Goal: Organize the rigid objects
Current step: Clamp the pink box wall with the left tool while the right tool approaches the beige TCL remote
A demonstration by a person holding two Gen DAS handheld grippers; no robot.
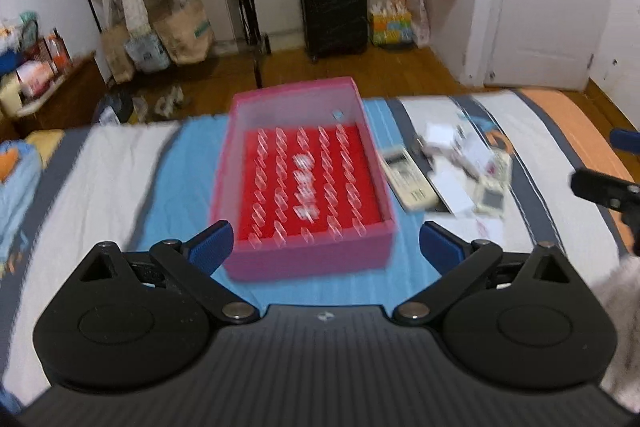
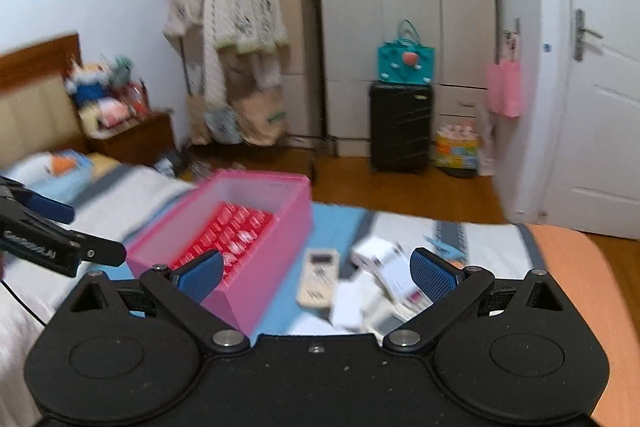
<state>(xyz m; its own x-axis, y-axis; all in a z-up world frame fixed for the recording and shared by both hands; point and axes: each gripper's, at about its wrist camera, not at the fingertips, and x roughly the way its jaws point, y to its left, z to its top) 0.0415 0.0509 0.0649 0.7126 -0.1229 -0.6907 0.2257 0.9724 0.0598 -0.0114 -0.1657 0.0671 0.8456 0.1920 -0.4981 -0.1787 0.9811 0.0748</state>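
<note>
Left wrist view is showing the pink box (image 1: 308,183) sitting on the bed (image 1: 100,179), lid off, red floor w/ rows of clear pegs inside, nothing else visible in it. Just beside it, on its right, a loose pile is lying on the bedding: a beige remote (image 1: 408,183), white boxes (image 1: 440,139) and cards, too blurred to ID each one. Right wrist view is showing the same remote (image 2: 318,277) and a white box (image 2: 384,259) lying ahead of the right gripper (image 2: 316,273), pink box (image 2: 240,243) off to its left. Both pairs of fingers are standing spread wide, gripping nothing; left gripper (image 1: 326,247) is hovering w/ the box's near wall between its pads. Frames are motion-blurred, so both hands are prob. moving. Judging by this, sorting is at the start: box looks unfilled, pile untouched. Next move prob. calls for the right gripper dropping onto one item, the remote being nearest, pinching across its narrow sides, then carrying it left over the box rim. Soft bedding may let flat cards sink, making pickup fiddly.
</note>
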